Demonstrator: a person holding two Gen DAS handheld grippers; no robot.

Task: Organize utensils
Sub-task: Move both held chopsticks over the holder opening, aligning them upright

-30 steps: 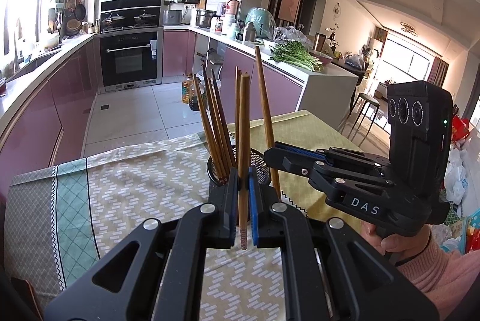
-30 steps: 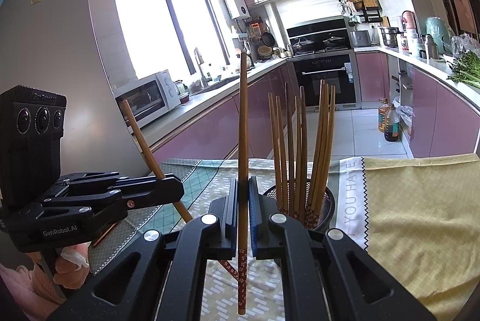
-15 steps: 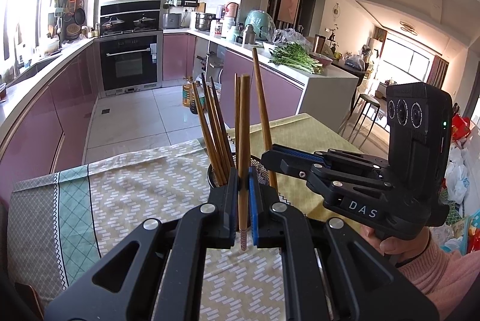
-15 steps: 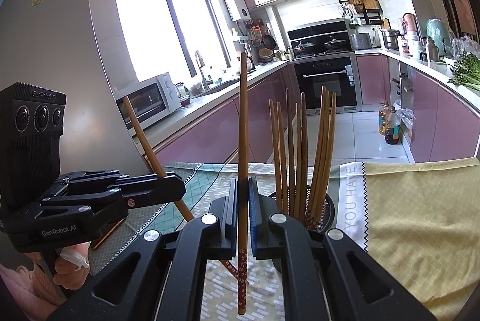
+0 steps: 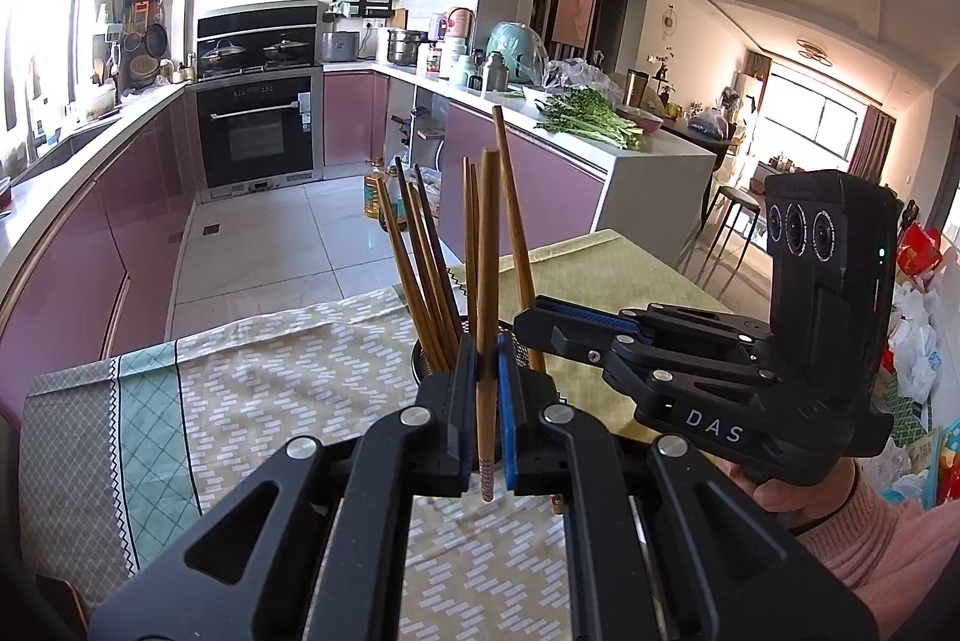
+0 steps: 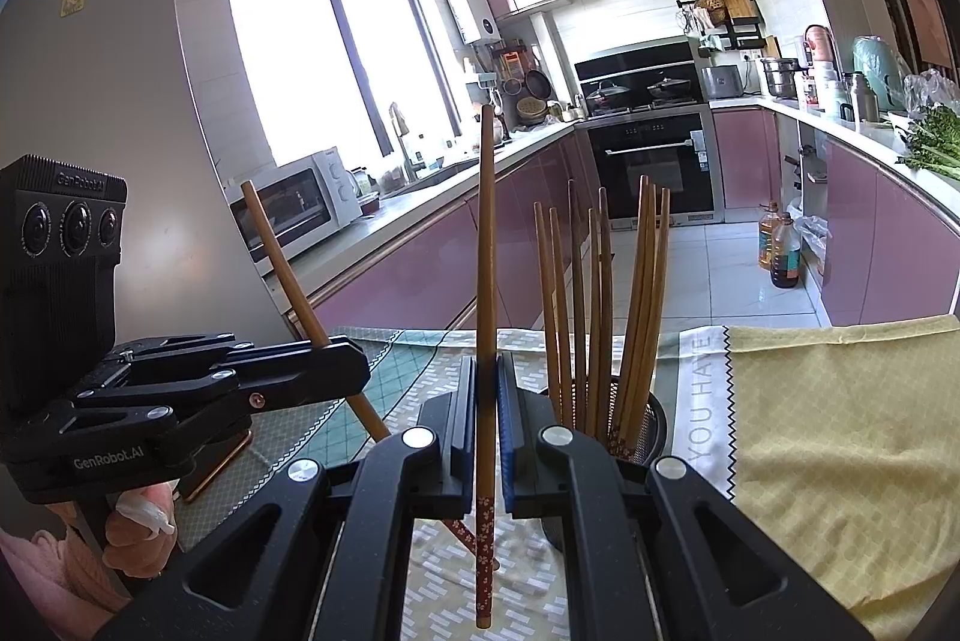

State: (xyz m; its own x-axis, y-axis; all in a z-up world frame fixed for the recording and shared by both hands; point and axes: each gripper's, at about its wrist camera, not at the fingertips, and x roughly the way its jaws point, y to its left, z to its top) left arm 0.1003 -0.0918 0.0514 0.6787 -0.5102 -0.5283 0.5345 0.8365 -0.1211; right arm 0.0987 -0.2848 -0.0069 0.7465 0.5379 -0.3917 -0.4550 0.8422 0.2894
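Both tools were clamped tight, left tool (image 5: 487, 401) and right tool (image 6: 486, 419) each pinching one upright chopstick (image 6: 486, 281) near the mesh holder (image 6: 654, 416) on the counter (image 5: 270, 389). Nothing had really moved since earlier.

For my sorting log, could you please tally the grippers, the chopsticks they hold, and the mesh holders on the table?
Grippers: 2 (left gripper, right gripper)
Held chopsticks: 2 (left chopstick, right chopstick)
Mesh holder: 1
Total: 5
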